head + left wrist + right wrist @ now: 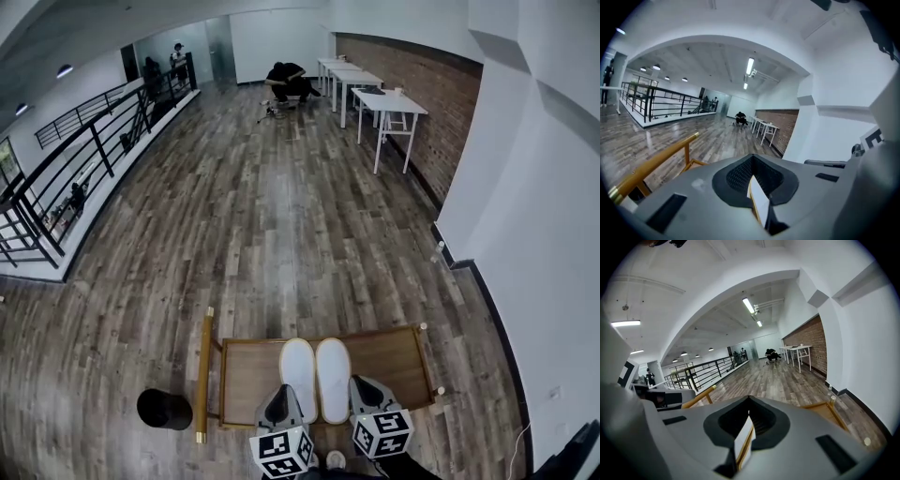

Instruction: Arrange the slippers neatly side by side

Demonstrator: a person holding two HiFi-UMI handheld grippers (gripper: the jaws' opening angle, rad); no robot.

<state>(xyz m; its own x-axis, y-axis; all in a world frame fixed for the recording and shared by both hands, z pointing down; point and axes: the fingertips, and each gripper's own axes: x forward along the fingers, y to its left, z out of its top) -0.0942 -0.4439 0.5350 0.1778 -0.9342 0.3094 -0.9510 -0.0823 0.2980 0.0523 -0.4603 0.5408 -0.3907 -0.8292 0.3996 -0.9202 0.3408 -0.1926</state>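
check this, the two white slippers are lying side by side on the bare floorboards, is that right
Not quite. The head view shows the white slippers lying side by side on the low wooden platform, not on the bare floorboards. The rest holds: there are two, they are white, and they lie side by side.

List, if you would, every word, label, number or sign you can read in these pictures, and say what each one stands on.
There is no readable text in any view.
Marker cubes: black-and-white square patterns only, no letters or numbers.
Slippers: plain white tops, no brand or label showing.
Far tables: anything on them is too small to read.
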